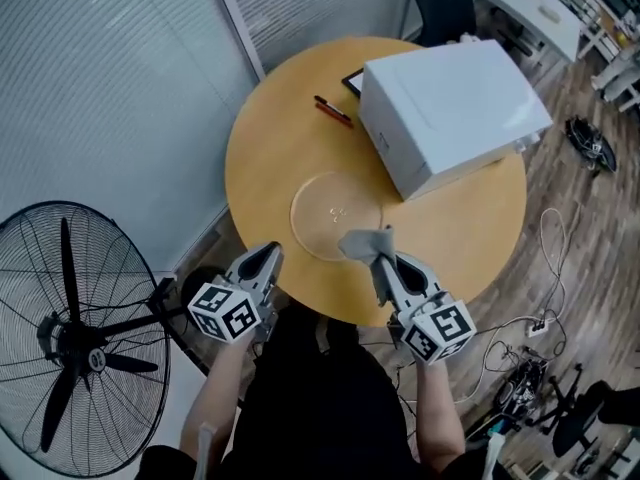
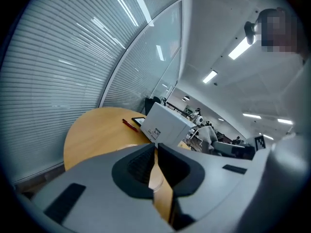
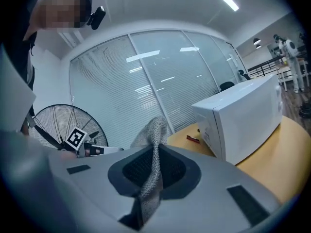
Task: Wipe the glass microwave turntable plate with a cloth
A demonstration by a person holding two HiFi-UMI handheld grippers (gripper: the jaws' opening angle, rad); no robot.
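Now the right claw (image 1: 393, 264) is clamped on a grey cloth (image 1: 362, 242), whose loose end droops over the near rim of the glass turntable plate (image 1: 330, 208). The plate lies flat on the round worktop (image 1: 270, 158), just ahead and left of that claw. The left claw (image 1: 271, 252), closed and empty, hovers at the plate's near-left side. A white microwave (image 1: 450, 108) and a red pen (image 1: 333, 110) sit beyond; nothing seems to block the wipe.

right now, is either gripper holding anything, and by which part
The right gripper holds the grey cloth, jaws pinched on a bunched stretch, one end poking past the tips. The left gripper is shut, empty.
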